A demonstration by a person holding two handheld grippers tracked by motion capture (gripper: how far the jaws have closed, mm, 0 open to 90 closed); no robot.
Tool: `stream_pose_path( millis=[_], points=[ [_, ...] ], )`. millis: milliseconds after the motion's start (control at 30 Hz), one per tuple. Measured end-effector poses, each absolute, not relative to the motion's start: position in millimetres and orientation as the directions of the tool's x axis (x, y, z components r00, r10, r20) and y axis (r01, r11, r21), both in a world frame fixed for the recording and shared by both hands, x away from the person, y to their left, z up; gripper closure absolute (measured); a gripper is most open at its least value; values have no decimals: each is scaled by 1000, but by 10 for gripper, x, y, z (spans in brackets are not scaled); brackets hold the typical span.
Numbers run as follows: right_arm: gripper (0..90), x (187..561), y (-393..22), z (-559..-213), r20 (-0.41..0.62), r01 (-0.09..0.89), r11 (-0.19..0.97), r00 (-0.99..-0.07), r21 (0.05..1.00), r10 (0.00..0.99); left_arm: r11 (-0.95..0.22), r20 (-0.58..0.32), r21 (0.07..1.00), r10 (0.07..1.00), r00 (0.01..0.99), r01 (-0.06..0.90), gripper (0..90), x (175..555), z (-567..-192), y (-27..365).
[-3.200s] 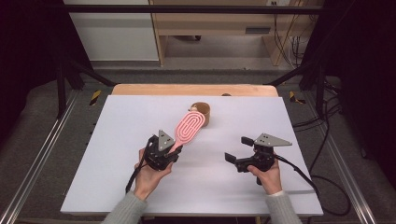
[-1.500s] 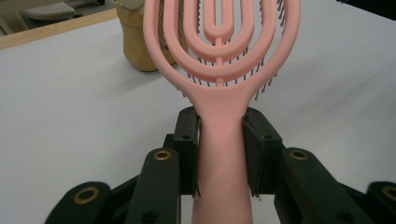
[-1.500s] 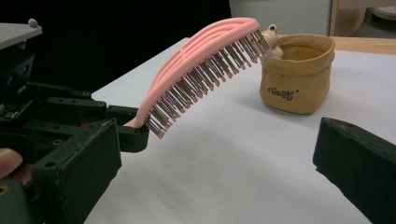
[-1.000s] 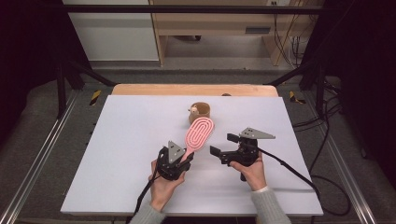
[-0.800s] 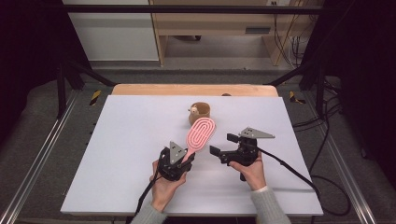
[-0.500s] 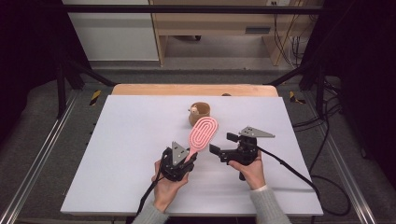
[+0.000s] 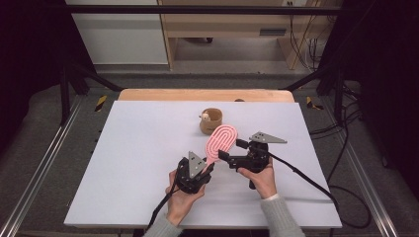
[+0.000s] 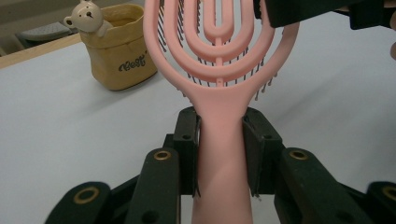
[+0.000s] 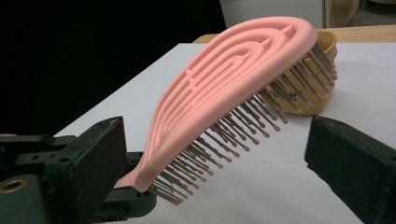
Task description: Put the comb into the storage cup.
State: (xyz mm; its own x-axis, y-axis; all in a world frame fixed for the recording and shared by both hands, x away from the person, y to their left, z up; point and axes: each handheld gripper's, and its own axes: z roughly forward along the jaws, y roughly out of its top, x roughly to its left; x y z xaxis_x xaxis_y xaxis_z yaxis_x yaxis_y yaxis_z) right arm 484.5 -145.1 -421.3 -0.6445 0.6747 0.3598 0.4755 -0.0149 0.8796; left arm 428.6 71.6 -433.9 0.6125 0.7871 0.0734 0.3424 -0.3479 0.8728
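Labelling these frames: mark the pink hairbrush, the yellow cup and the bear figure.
pink hairbrush (image 8: 219, 140), left gripper view, on its handle between the jaws.
yellow cup (image 8: 122, 60), left gripper view, on its front wall by the lettering.
bear figure (image 8: 86, 18), left gripper view, on its head.

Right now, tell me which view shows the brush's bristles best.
The right gripper view: it sees the brush from the side, so the rows of bristles stand out under the pink head. The left gripper view shows its back and handle clamped between the jaws, with bristles peeking through the slots. The high view shows just its pink back.
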Motion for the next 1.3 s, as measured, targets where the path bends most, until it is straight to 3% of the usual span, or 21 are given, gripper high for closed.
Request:
stream_pose_path(
  millis=[300,867,1300],
  points=[
    [138,4876,-1437,-4233,395,508,-29,-633,861,666,-350,79,877,779,622,328,691,4246,-4323,671],
    [435,4895,-1445,-4222,460,553,-52,-633,832,622,-356,91,881,772,629,311,691,4211,-4335,610],
    [523,4880,-1457,-4190,504,583,-74,-623,809,598,-361,107,884,774,624,298,691,4208,-4346,592]
  ],
)
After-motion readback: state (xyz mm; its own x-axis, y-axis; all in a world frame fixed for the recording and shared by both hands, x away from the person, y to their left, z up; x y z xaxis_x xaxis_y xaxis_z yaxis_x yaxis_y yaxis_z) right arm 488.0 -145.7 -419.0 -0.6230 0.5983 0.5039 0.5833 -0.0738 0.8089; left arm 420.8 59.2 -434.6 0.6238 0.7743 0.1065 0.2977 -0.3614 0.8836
